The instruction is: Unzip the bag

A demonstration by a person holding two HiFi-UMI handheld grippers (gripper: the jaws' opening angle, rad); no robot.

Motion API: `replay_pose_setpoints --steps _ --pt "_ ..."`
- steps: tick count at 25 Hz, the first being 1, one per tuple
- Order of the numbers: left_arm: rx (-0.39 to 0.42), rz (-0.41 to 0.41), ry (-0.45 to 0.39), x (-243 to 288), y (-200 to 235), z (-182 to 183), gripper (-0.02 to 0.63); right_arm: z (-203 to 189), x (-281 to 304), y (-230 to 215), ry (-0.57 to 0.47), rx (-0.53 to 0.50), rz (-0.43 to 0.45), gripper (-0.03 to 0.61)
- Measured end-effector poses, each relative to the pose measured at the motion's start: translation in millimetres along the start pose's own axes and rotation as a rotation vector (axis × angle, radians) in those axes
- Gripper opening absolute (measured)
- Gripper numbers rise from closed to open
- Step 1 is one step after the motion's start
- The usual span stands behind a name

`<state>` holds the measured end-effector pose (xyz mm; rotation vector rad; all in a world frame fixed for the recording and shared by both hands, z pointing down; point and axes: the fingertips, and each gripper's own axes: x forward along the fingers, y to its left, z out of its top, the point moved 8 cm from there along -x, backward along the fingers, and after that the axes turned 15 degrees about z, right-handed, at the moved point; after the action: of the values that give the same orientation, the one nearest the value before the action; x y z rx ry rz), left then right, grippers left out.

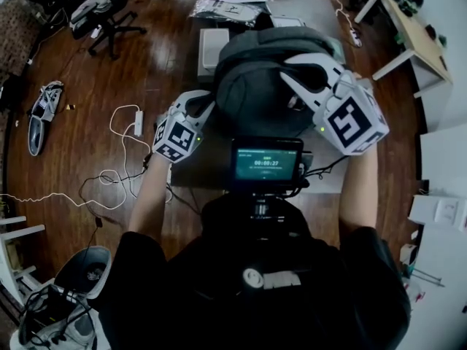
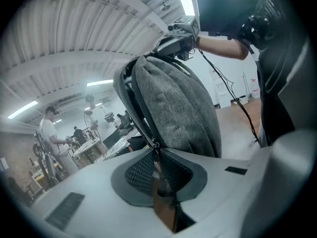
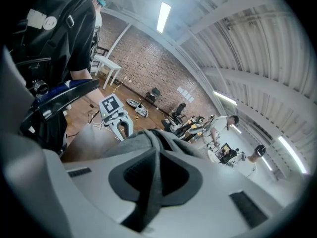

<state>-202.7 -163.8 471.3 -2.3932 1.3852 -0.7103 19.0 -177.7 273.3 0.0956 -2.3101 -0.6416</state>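
Observation:
A grey backpack (image 1: 255, 86) stands on a table, with a gripper on either side. At the bag's left flank, my left gripper (image 1: 206, 108) is shut on a brown zipper pull (image 2: 159, 187). The pull hangs from the slider (image 2: 155, 144) on the dark zipper line. In the left gripper view the bag's grey fabric (image 2: 178, 103) rises just past the pads. My right gripper (image 1: 290, 70) sits on the bag's top right. Its pads are shut on a fold of the grey fabric (image 3: 151, 182). The right gripper view also shows the left gripper (image 3: 119, 125) across the bag.
A white box (image 1: 214, 47) and a plastic-wrapped package (image 1: 226, 9) lie behind the bag on the table (image 1: 208, 168). A small screen (image 1: 266, 162) sits below my view. On the wooden floor are white cables (image 1: 120, 148) and an office chair (image 1: 109, 13); a light table (image 1: 412, 28) stands far right.

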Motion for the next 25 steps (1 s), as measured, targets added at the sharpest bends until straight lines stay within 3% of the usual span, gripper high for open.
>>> replay_pose_setpoints --steps 9,20,25 --pt "-0.214 -0.02 0.012 9 -16 -27 0.043 -1 0 -1 -0.002 0.006 -0.007 0.038" --pt "-0.138 -0.056 0.073 13 -35 -43 0.043 -3 3 -2 -0.013 0.022 0.007 0.037" --pt "-0.169 -0.059 0.067 17 -31 -44 0.044 -10 4 -5 -0.015 0.031 -0.013 0.037"
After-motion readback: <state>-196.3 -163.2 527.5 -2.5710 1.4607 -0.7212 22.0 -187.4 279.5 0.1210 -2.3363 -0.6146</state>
